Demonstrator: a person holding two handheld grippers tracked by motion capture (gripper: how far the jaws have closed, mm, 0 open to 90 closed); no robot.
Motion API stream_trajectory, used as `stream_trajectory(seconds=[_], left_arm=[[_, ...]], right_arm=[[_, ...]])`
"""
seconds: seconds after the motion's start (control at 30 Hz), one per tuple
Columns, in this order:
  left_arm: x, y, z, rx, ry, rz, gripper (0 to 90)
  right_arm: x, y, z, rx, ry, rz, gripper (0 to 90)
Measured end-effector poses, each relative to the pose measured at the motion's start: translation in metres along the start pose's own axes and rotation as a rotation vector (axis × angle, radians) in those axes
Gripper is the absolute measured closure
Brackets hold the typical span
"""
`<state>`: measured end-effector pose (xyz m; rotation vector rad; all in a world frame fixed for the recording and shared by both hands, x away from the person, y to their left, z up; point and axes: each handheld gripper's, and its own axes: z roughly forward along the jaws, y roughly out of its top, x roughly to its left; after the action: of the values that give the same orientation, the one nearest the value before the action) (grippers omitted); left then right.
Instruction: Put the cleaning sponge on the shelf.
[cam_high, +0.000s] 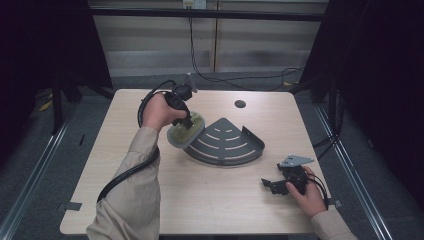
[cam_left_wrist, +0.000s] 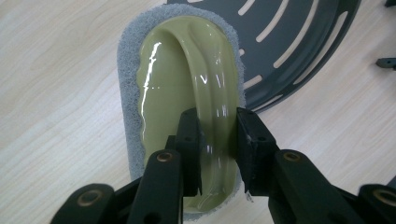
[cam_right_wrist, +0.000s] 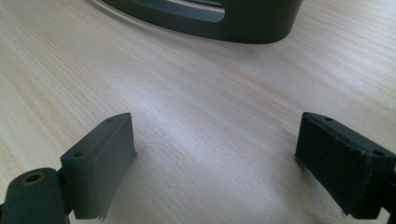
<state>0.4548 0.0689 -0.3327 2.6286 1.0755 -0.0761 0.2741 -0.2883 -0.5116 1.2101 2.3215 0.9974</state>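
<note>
Black jaws of the left gripper (cam_left_wrist: 217, 140) clamp the ridge handle of a green scrubbing pad (cam_left_wrist: 180, 93), held beside the grey corner shelf (cam_high: 227, 142) on the bench (cam_high: 150, 200). Right gripper (cam_high: 270, 184) rests near the shelf, jaws wide apart.

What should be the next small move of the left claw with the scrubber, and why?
Probably carry the scrubber sideways, fully over the rack, then lower it. The left claw is shut on its ridged handle, but the grey pad overlaps only the rack's rim and hangs mostly over the table. The right claw rests open, apart.
</note>
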Motion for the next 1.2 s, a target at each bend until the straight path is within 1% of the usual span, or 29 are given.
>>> stream_trajectory(seconds=[0.03,0.07,0.23,0.3,0.4,0.43,0.57,0.73,0.87,0.97,1.07,1.1,1.2], left_arm=[[0.0,0.001,0.001,-0.002,-0.006,-0.001,72.4],[0.0,0.003,0.001,-0.001,-0.002,-0.001,72.4],[-0.003,0.011,0.006,0.014,0.0,0.019,72.4],[-0.003,0.012,0.007,0.01,0.0,0.014,72.3],[-0.004,0.015,0.01,0.014,0.002,0.023,72.4],[-0.004,0.017,0.011,0.014,0.0,0.032,72.4],[-0.005,0.02,0.013,0.015,0.009,0.032,72.3],[-0.006,0.025,0.017,0.008,-0.005,0.036,72.3],[-0.007,0.028,0.018,0.009,-0.003,0.038,72.3],[-0.008,0.032,0.021,0.009,-0.003,0.053,72.4],[-0.009,0.034,0.023,0.007,-0.005,0.048,72.3],[-0.009,0.035,0.024,0.009,-0.005,0.056,72.3],[-0.01,0.037,0.027,0.012,-0.004,0.056,72.3]], right_arm=[[0.0,0.0,0.0,0.0,0.0,0.0,11.0],[0.0,0.0,0.0,0.0,0.0,0.0,11.0],[0.0,0.0,0.0,0.002,0.001,0.0,11.0],[0.0,0.0,0.0,0.002,0.0,-0.001,11.1],[0.0,0.0,0.0,0.002,0.001,-0.001,11.1],[0.0,0.0,0.0,0.002,0.001,-0.001,11.0],[0.0,0.0,0.0,0.002,0.001,-0.001,11.0],[0.0,0.0,0.0,0.002,0.001,-0.001,11.1],[0.0,0.0,0.0,0.002,0.001,-0.001,11.1],[0.0,0.0,0.0,0.002,0.001,-0.001,11.0],[0.0,0.0,0.0,0.002,0.001,0.0,11.0],[0.0,0.0,0.0,0.002,0.001,-0.001,11.1],[0.0,0.0,0.0,0.002,0.001,-0.001,11.1]])
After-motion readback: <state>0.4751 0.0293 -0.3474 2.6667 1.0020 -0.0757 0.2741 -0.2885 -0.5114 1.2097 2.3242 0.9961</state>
